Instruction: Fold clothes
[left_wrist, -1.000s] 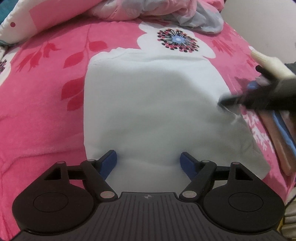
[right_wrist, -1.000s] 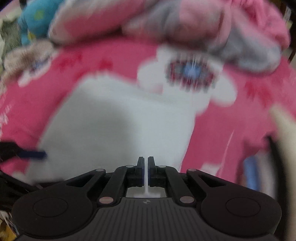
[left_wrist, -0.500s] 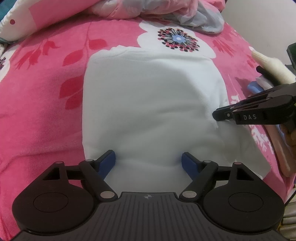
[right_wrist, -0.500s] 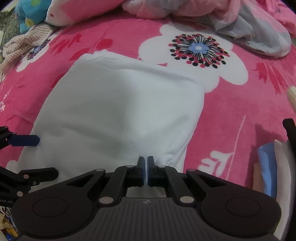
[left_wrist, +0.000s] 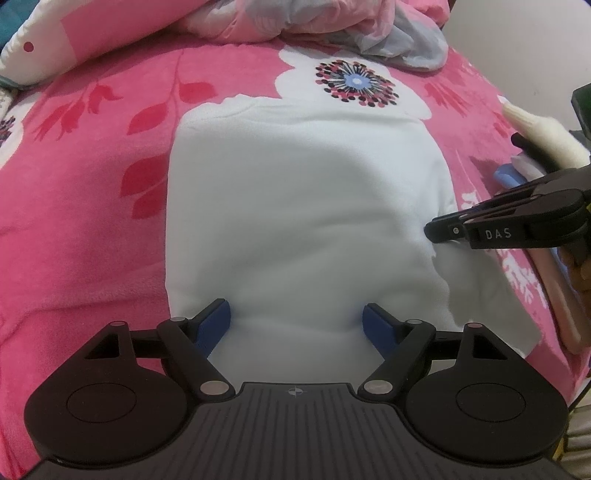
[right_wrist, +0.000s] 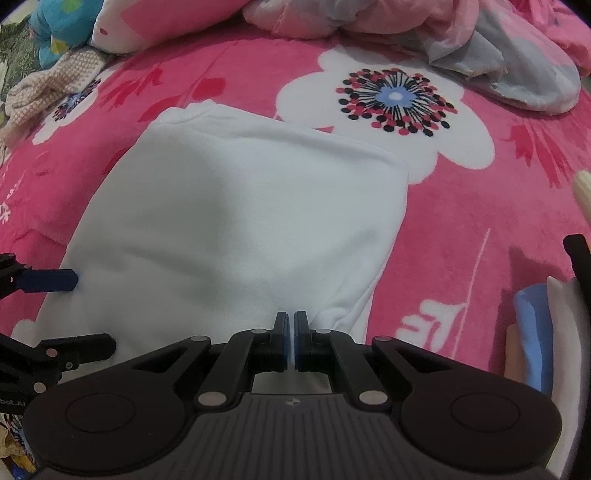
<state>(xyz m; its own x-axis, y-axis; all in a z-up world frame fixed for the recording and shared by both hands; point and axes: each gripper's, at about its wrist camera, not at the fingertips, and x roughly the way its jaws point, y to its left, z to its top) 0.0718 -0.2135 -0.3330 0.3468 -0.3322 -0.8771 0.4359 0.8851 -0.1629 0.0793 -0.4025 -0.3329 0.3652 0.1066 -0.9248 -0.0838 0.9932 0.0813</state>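
Pinching the white garment (right_wrist: 243, 221) edge, right gripper (right_wrist: 290, 325) jaws stood clamped; left gripper (left_wrist: 295, 323) jaws spread apart over its near hem.

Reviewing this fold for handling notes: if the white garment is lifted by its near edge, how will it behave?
Probably floppy: the white garment already lies in soft bumps and creases on the pink blanket. It looks thick and fleecy, so likely not slippery. With only the right gripper pinching one edge, the rest should sag and drag.
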